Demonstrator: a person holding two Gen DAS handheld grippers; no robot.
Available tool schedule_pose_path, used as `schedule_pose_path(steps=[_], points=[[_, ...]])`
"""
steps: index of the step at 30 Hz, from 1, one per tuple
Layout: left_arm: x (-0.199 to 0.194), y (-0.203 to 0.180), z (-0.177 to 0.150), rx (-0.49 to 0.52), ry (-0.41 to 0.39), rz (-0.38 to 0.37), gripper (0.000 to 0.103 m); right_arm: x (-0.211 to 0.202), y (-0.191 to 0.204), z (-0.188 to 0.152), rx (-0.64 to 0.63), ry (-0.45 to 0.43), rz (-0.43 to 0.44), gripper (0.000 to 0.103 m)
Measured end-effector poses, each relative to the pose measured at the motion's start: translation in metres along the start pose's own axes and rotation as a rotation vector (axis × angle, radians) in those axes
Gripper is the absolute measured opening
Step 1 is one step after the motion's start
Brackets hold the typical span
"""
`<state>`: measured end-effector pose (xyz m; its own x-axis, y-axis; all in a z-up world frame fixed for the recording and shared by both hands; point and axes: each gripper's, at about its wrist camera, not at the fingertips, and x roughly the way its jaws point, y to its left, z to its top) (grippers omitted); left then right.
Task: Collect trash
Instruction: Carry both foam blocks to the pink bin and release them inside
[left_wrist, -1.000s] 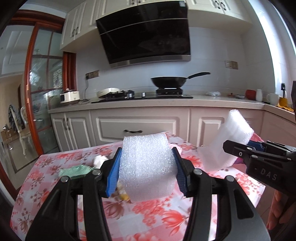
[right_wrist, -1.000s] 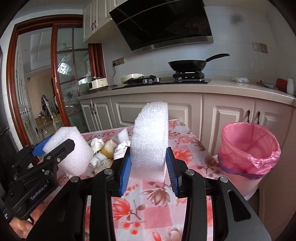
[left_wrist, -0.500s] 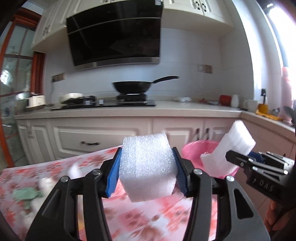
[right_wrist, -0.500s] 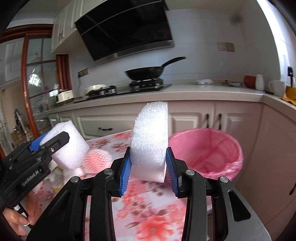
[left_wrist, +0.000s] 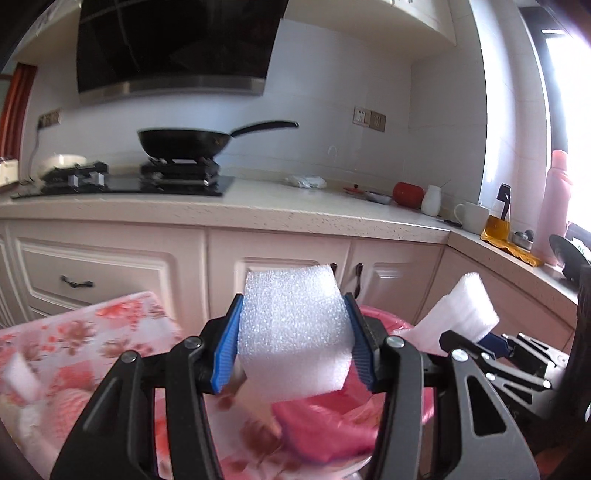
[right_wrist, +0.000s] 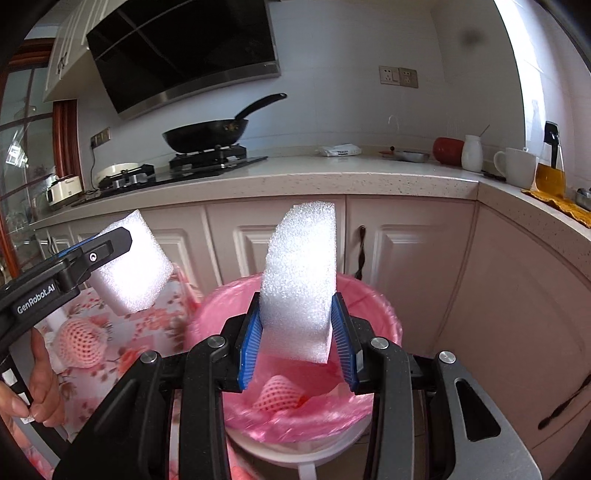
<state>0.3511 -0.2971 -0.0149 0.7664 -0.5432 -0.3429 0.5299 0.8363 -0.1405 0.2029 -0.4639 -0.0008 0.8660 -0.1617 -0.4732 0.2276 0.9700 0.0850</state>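
My left gripper (left_wrist: 293, 349) is shut on a white foam block (left_wrist: 293, 332), held near the table's right end beside the bin; it also shows in the right wrist view (right_wrist: 129, 266). My right gripper (right_wrist: 297, 338) is shut on a tall white foam slab (right_wrist: 301, 284), held just over the bin with the pink liner (right_wrist: 384, 314). That slab shows in the left wrist view (left_wrist: 461, 314) at the right. The bin (left_wrist: 325, 424) lies below my left gripper. A pink foam fruit net (right_wrist: 275, 395) lies inside the bin.
The table with a pink floral cloth (left_wrist: 74, 332) is to the left, with another pink foam net (right_wrist: 81, 343) on it. White cabinets (right_wrist: 406, 258) and a counter with stove and wok (right_wrist: 207, 136) stand behind the bin.
Both grippers have swung right from over the table toward the bin, each still holding its foam piece. The right gripper is now over the bin's opening.
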Motion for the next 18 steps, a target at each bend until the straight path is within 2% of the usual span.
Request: schedule_pose_path(steps=[5,8,9,10,11,14,15,18], points=[[0.049,-0.011,0.002,-0.018,0.059,-0.043,0.051,0.025,-0.012,0.0,-0.014,0.032,-0.013,0.036],[0.068,-0.018,-0.003,-0.01,0.092,-0.064,0.052,0.034,-0.017,-0.004,-0.021,0.063,0.011,0.037],[0.072,-0.02,-0.006,-0.006,0.097,-0.065,0.052,0.036,-0.018,-0.006,-0.022,0.068,0.013,0.039],[0.077,-0.021,-0.008,0.003,0.101,-0.062,0.054,0.037,-0.02,-0.007,-0.02,0.073,0.012,0.046],[0.079,-0.021,-0.01,0.008,0.102,-0.058,0.059,0.038,-0.023,-0.009,-0.014,0.073,0.01,0.048],[0.084,-0.019,-0.015,0.017,0.1,-0.042,0.065,0.039,-0.029,-0.012,0.011,0.076,0.005,0.054],[0.083,-0.018,-0.017,0.015,0.103,-0.044,0.069,0.038,-0.031,-0.013,0.016,0.072,0.002,0.059],[0.084,-0.016,-0.02,0.013,0.11,-0.036,0.07,0.035,-0.033,-0.015,0.018,0.069,-0.01,0.06]])
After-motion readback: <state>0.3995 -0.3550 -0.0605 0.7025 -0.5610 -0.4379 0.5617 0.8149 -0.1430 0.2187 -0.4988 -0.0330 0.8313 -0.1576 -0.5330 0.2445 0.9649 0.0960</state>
